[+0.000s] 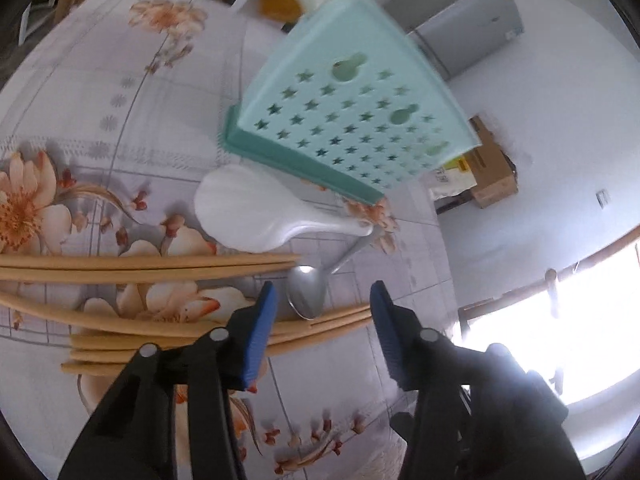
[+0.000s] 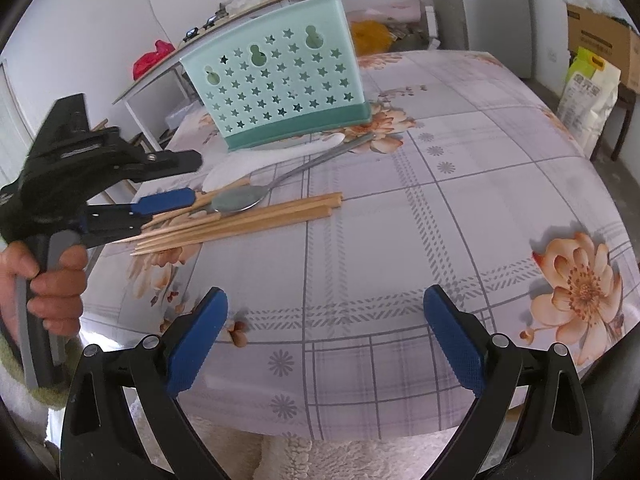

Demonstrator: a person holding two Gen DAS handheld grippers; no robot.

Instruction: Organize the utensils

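A mint-green utensil caddy with star holes stands at the back of the table; it also shows in the left wrist view. In front of it lie a white rice paddle, a metal spoon and several wooden chopsticks. My left gripper is open and empty, low over the spoon bowl and the chopstick tips; it shows in the right wrist view. My right gripper is open and empty, above bare tablecloth nearer the front edge.
The table has a floral tablecloth. A cardboard box and a bag stand past its right edge. A side table with clutter stands behind the caddy. A grey fridge is at the back.
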